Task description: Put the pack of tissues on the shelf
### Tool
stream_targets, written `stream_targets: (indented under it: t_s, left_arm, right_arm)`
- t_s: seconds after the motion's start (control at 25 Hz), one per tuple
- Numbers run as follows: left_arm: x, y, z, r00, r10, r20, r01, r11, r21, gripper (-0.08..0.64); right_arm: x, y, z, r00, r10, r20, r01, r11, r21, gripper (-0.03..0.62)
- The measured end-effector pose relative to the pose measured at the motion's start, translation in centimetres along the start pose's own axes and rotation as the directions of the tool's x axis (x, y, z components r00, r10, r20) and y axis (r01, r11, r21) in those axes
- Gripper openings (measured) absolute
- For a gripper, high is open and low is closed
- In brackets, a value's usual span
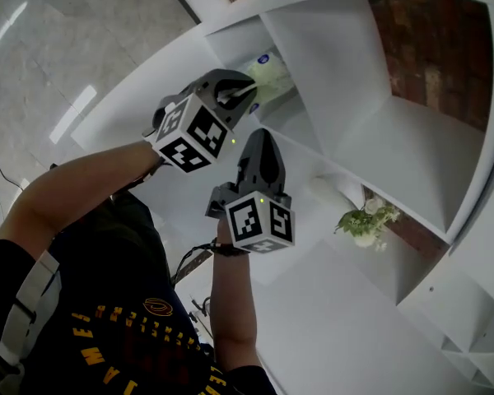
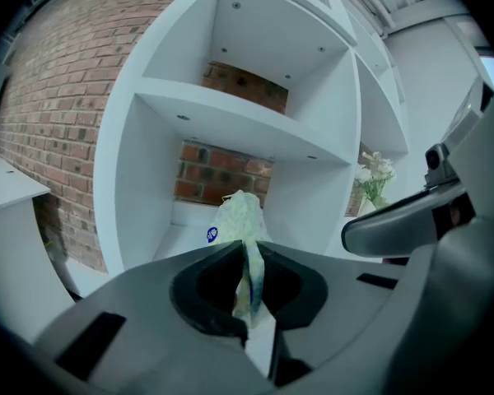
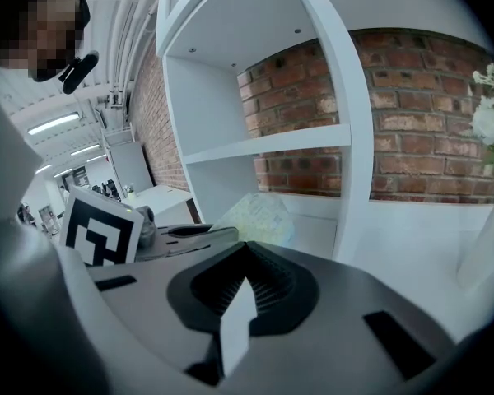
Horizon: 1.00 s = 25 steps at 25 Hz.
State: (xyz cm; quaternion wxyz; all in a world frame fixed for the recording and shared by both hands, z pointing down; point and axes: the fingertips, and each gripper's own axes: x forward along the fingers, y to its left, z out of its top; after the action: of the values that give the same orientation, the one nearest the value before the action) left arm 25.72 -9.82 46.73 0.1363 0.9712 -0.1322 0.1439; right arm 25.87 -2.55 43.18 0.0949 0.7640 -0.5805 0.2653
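On my left gripper (image 2: 249, 257) the fingers are clenched on a thin fold of the pack of tissues (image 2: 239, 214), held before the lower cubby of the shelf (image 2: 230, 122). I judge the soft wrapper could slip free or snag the board edge, and my right gripper (image 3: 249, 249), fingers clenched on nothing, sits close enough to bump it. The pack's small round blue sticker (image 2: 212, 234) is too small to read.
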Motion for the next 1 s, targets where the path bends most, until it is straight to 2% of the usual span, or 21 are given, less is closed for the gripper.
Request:
stream_targets:
  t_s: [0.24,0.4,0.72,1.0]
  left_arm:
    - [2.6,1.1,-0.9,0.999,0.033,-0.029,-0.033,0.999,0.004,0.018]
    - [3.6,1.8,-1.3,0.997,0.052,-0.05,-0.051,0.999,0.007,0.018]
    - [5.7,2.3,-0.7,0.997,0.024,-0.068,-0.019,0.998,0.068,0.018]
    - [7.2,4.1,-2.3,0.988,0.042,-0.15,-0.031,0.997,0.069,0.023]
  right_arm:
    - [1.8,-0.5,0.1,1.0,-0.003,0.031,0.005,0.999,-0.051,0.006]
    - [3.3,-0.4,-0.7,1.0,-0.004,0.011,0.005,0.997,-0.076,0.006]
    - [4.9,-2.0,-2.6,0.998,-0.043,-0.042,0.044,0.999,0.009,0.006]
    - [4.3,-1.0,-2.4,0.997,-0.042,-0.06,0.041,0.999,-0.008,0.006]
